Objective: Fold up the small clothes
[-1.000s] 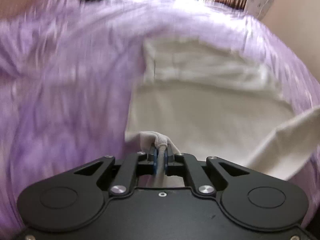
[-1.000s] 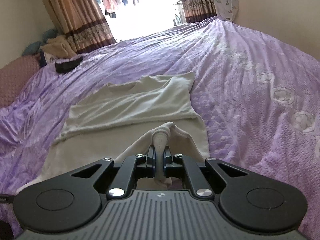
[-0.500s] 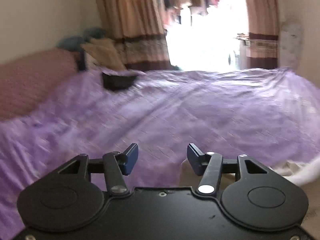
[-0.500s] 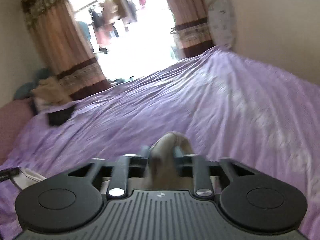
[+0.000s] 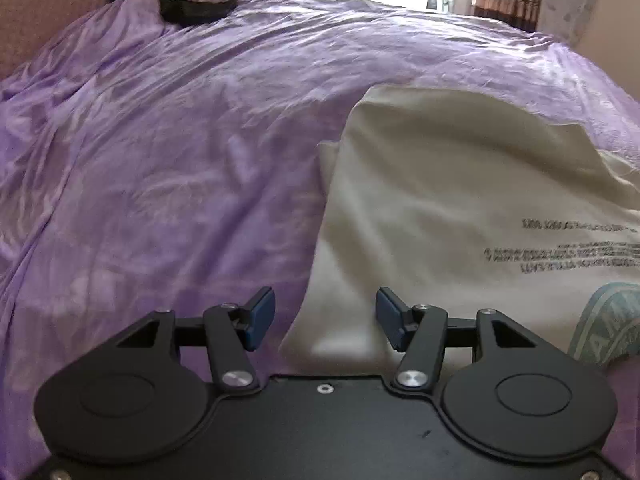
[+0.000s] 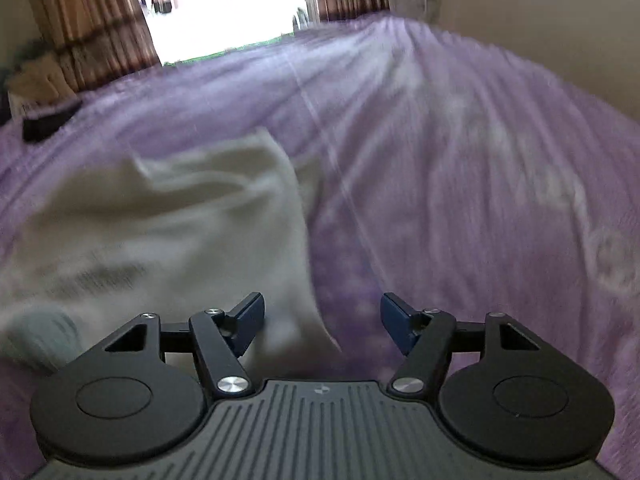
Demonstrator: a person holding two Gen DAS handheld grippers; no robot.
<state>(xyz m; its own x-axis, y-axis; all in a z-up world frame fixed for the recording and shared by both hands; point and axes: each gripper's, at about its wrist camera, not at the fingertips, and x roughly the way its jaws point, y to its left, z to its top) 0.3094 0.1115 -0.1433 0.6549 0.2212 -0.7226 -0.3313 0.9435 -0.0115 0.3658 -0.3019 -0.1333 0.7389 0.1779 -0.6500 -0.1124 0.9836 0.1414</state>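
Observation:
A cream shirt [image 5: 440, 200] lies folded over on the purple bedspread [image 5: 160, 160], its inside face up with mirrored black print and a teal patterned collar band at the right. My left gripper [image 5: 325, 318] is open and empty over the shirt's near left corner. In the right wrist view the shirt [image 6: 180, 220] is blurred, left of centre. My right gripper [image 6: 322, 326] is open and empty over the shirt's near right edge.
A dark object [image 5: 192, 8] lies at the far end of the bed near the curtains [image 6: 88, 20] and a bright doorway. A reddish pillow [image 5: 44, 12] sits at far left. A wall [image 6: 540, 20] runs along the right side.
Both grippers held shirt corners a second ago. They carried them forward over the shirt, then opened and let go. The shirt now lies folded, and both grippers have drawn back.

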